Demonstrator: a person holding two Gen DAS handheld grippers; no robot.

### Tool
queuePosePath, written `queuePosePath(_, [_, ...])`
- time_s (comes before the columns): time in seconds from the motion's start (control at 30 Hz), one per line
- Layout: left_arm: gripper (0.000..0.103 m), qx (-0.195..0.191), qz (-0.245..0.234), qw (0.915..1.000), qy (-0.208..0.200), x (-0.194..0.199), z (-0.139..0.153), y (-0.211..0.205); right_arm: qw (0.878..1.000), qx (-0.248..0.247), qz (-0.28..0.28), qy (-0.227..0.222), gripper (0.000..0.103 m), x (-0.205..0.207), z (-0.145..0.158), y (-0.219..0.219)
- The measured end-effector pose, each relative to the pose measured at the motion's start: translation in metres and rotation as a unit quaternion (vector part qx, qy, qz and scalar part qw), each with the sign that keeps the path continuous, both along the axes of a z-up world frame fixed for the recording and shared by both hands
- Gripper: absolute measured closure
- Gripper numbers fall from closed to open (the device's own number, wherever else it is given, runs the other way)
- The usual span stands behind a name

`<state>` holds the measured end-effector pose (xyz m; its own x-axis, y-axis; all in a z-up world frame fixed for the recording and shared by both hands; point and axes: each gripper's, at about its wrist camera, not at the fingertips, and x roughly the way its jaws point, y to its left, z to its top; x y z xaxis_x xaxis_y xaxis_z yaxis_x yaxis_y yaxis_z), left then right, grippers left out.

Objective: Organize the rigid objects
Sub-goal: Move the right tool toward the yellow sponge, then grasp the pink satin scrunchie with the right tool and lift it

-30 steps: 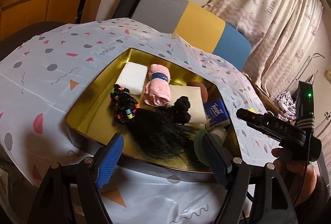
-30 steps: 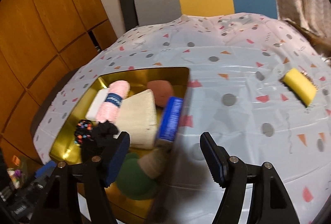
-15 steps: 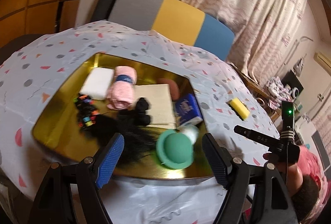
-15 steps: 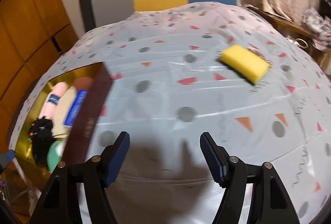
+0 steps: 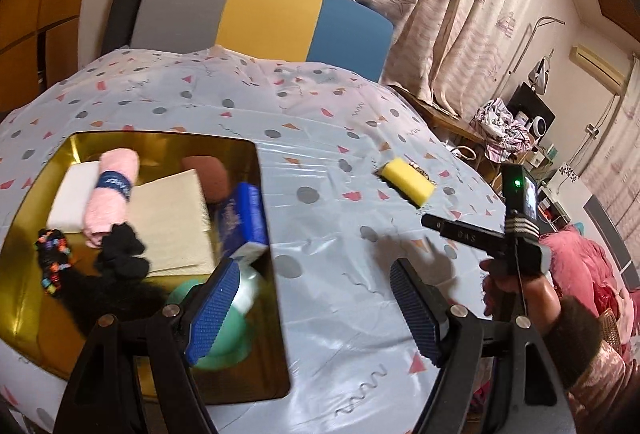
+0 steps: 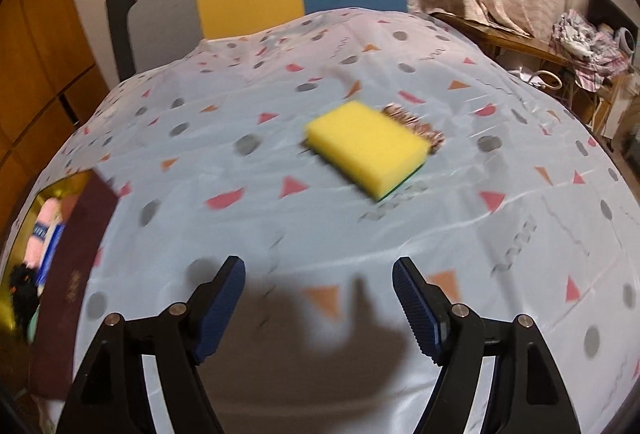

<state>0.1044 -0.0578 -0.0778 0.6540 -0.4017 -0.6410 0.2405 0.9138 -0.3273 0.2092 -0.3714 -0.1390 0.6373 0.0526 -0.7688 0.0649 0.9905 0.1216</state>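
A yellow sponge [image 6: 366,149] with a green underside lies on the patterned tablecloth, ahead of my right gripper [image 6: 318,308]; its jaws are opening with nothing between them. The sponge [image 5: 407,182] also shows in the left wrist view, far right of the gold tray [image 5: 36,298]. The tray holds a pink towel roll [image 5: 112,189], a blue tissue pack [image 5: 245,220], a beige cloth [image 5: 172,222], a green round item [image 5: 224,326], a black hairpiece [image 5: 116,290] and a beaded band [image 5: 54,266]. My left gripper [image 5: 316,310] stands open over the tray's right edge. The right-hand gripper's body [image 5: 516,242] shows at right.
A small brown patterned thing [image 6: 416,125] lies behind the sponge. A grey, yellow and blue chair back [image 5: 260,17] stands beyond the table. The gold tray's rim [image 6: 76,262] sits at the left of the right wrist view. Curtains and cluttered furniture [image 5: 504,133] fill the right.
Both views have swung right, away from the tray. The sponge has come closer to the centre ahead of the right gripper. The right gripper's jaws stand slightly wider.
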Motion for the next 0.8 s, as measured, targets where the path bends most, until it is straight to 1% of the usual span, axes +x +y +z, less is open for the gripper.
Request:
queuePosePath(0.2, [0.024,0.004,-0.016,0.9999,0.003,0.013,0.001,-0.022,0.999,0.028,-0.032,0.005,0.024,0.047,-0.005,-0.049])
queuePosePath(0.27, [0.024,0.003,-0.018,0.9998,0.006,0.015,0.0,-0.025,0.999,0.028,-0.034,0.003,0.024,0.064,-0.007,-0.058])
queuePosePath(0.33, [0.024,0.001,-0.022,0.9997,0.012,0.016,-0.002,-0.029,0.999,0.026,-0.028,0.002,0.021,0.083,-0.011,-0.064])
queuePosePath(0.43, [0.024,0.009,-0.027,0.9994,0.017,0.018,-0.005,-0.034,0.999,0.036,-0.031,0.016,0.021,0.106,-0.023,-0.069])
queuePosePath(0.5, [0.024,0.012,-0.027,0.9994,0.019,0.02,-0.007,-0.035,0.998,0.065,-0.015,0.02,0.021,0.108,-0.026,-0.062])
queuePosePath(0.57, [0.024,0.012,-0.022,0.9995,0.018,0.021,-0.007,-0.036,0.995,0.095,0.031,0.014,0.021,0.1,-0.023,-0.041])
queuePosePath(0.6, [0.024,0.01,-0.022,0.9995,0.02,0.023,-0.008,-0.036,0.991,0.117,0.059,0.013,0.021,0.093,-0.021,-0.03])
queuePosePath(0.67, [0.024,0.004,-0.027,0.9994,0.023,0.026,-0.01,-0.04,0.98,0.167,0.111,0.008,0.021,0.078,-0.016,-0.012])
queuePosePath(0.7, [0.024,0.005,-0.03,0.9993,0.024,0.026,-0.011,-0.043,0.975,0.18,0.13,0.0,0.022,0.069,-0.012,-0.007])
queuePosePath(0.73, [0.024,0.008,-0.034,0.9991,0.025,0.026,-0.012,-0.045,0.975,0.178,0.134,-0.009,0.022,0.063,-0.009,-0.006])
queuePosePath(0.8, [0.024,0.012,-0.04,0.9988,0.024,0.025,-0.013,-0.049,0.981,0.155,0.11,-0.036,0.021,0.055,0.0,-0.017])
